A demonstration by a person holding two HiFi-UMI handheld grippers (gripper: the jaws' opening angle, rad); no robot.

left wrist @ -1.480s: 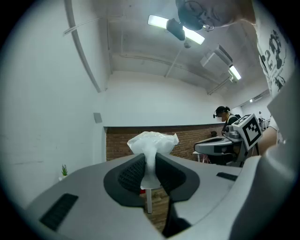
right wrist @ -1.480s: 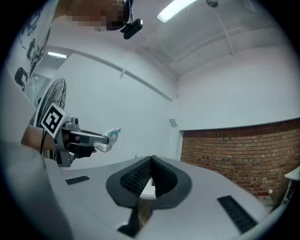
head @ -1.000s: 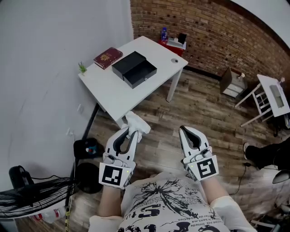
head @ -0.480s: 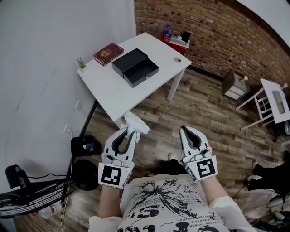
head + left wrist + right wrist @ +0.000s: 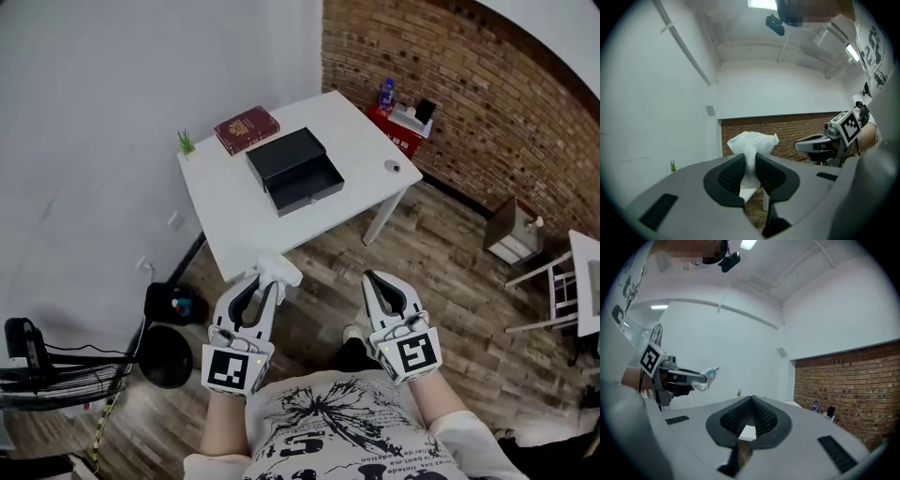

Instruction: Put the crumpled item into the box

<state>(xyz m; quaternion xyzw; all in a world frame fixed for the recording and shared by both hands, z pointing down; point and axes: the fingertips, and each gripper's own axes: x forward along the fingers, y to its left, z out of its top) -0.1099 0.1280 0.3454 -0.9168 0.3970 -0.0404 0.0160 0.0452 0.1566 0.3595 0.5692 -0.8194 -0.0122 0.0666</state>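
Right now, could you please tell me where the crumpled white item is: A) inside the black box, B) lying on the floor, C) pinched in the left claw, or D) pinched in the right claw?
C: the left claw pinches the crumpled white item, well short of the black box on the table.

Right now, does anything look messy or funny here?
Nothing is spilled or broken. The one odd thing is the crumpled white wad, pinched in the left gripper over the wooden floor, short of the white table where the open black box sits.
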